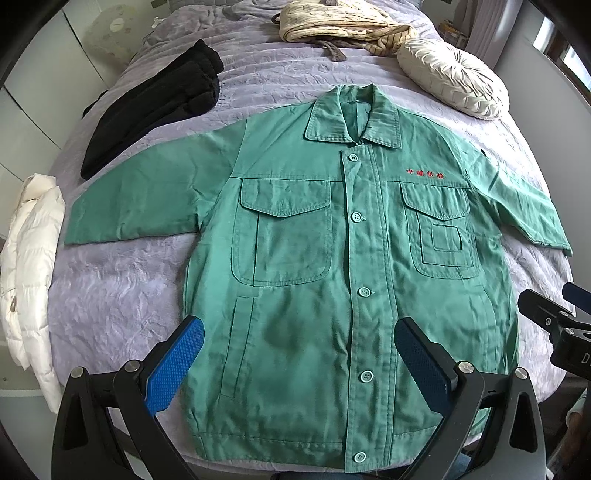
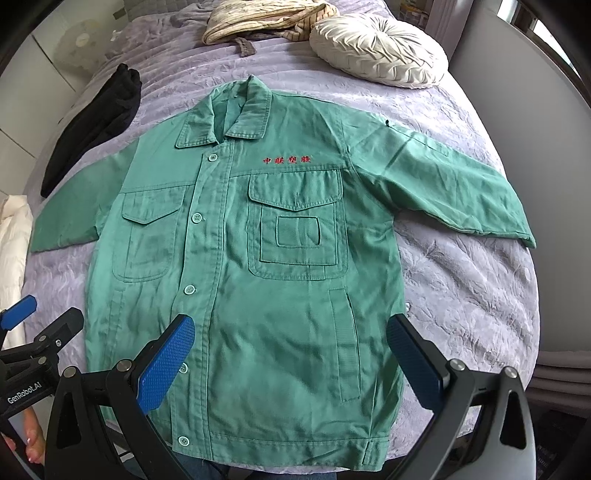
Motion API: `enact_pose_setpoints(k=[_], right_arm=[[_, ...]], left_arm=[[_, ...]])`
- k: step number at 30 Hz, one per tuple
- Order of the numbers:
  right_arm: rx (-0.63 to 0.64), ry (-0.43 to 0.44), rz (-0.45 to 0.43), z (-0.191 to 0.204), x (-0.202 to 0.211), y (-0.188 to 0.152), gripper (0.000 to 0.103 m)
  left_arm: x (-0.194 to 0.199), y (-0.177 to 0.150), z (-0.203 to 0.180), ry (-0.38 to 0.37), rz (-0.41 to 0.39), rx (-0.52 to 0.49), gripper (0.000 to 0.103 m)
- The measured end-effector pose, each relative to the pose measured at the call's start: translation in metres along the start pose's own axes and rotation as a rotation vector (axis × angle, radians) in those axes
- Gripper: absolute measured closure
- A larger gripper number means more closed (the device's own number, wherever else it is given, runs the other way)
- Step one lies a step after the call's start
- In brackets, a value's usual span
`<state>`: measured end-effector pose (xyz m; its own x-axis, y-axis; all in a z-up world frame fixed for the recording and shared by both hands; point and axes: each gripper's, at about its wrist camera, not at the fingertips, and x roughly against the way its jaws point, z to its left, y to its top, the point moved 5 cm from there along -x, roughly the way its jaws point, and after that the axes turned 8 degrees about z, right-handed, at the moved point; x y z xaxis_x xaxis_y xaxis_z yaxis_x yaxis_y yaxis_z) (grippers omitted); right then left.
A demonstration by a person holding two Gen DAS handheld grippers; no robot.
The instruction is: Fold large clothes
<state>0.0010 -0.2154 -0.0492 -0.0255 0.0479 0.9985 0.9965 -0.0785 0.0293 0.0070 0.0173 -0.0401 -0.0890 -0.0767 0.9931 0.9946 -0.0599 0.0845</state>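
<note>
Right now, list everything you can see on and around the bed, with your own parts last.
jacket: one, green with red lettering, buttoned, spread flat face up in the middle of the bed, sleeves out to both sides
bedspread: one, lilac, covering the bed
round cushion: one, cream, beyond the jacket's collar
striped garment: one, beige, bunched at the far end of the bed
black garment: one, beyond the jacket's left sleeve
puffy coat: one, white, at the bed's left edge
fan: one, pale, off the bed at far left
left gripper: blue pads, open, over the jacket's hem
right gripper: blue pads, open, over the jacket's hem
</note>
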Motion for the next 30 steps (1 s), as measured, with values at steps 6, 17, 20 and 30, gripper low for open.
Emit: enact_pose_setpoints(k=[6, 17, 20, 30], right_arm=[[-0.004, 0.000, 0.002, -0.0002, -0.0005, -0.0008, 0.000], [-0.006, 0.002, 0.004, -0.0007, -0.0005, -0.0012, 0.000], [-0.007, 0.001, 0.004, -0.0012, -0.0002, -0.0023, 0.000], [-0.009, -0.001, 0.008, -0.0022, -0.0015, -0.0046, 0.000]], left_arm=[[-0.0001, -0.0005, 0.0014, 0.011, 0.008, -0.001, 0.000], [-0.0016, -0.0016, -0.0001, -0.021, 0.030, 0.000, 0.000], [-0.0015, -0.0019, -0.0001, -0.021, 0.035, 0.000, 0.000], [-0.0021, -0.0022, -0.0010, -0.035, 0.035, -0.001, 0.000]])
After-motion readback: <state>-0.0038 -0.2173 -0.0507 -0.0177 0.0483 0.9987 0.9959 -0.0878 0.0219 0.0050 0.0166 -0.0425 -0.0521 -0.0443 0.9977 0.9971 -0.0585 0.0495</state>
